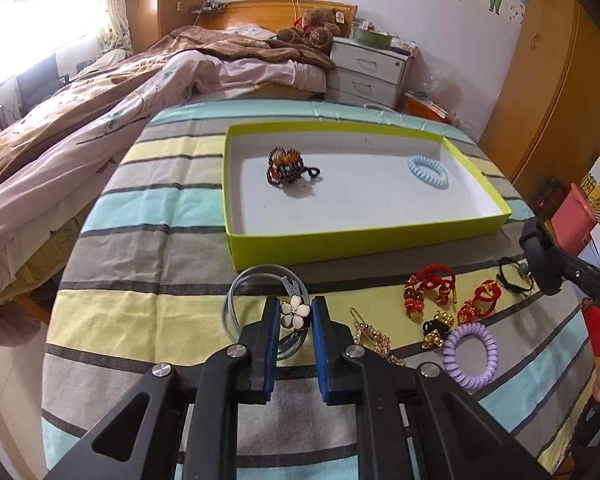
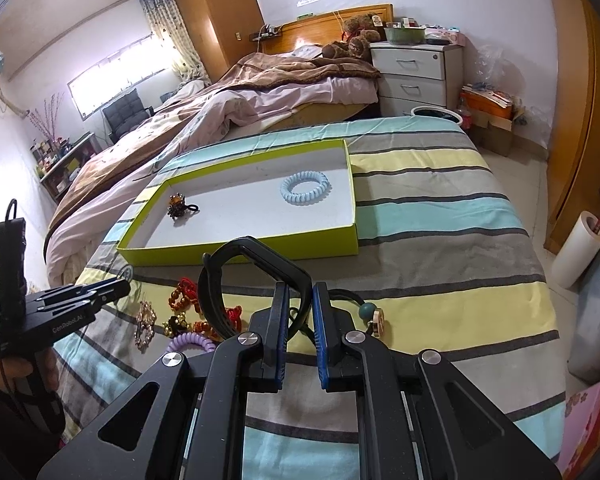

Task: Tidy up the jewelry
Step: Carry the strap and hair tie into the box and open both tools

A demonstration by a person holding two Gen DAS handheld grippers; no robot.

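Observation:
My left gripper (image 1: pixel 296 305) is shut on a white flower ornament (image 1: pixel 295 314) with gold edges, just above the striped cloth. A clear hoop (image 1: pixel 231 300) lies under and to its left. My right gripper (image 2: pixel 300 304) is shut on a black band (image 2: pixel 220 280) that loops up to the left of its fingers. A yellow-green box (image 1: pixel 340 242) with a white floor holds a dark beaded hair tie (image 1: pixel 284 168) and a light blue coil tie (image 1: pixel 427 170). In the right wrist view the left gripper (image 2: pixel 118 287) shows from the side at the left.
Loose on the cloth lie red braided bracelets (image 1: pixel 428 288), a gold clip (image 1: pixel 374 340), a purple coil tie (image 1: pixel 470 354) and a black cord with a teal bead (image 2: pixel 367 310). A bed with rumpled covers (image 1: pixel 100 120) stands at the left, white drawers (image 1: pixel 370 74) behind.

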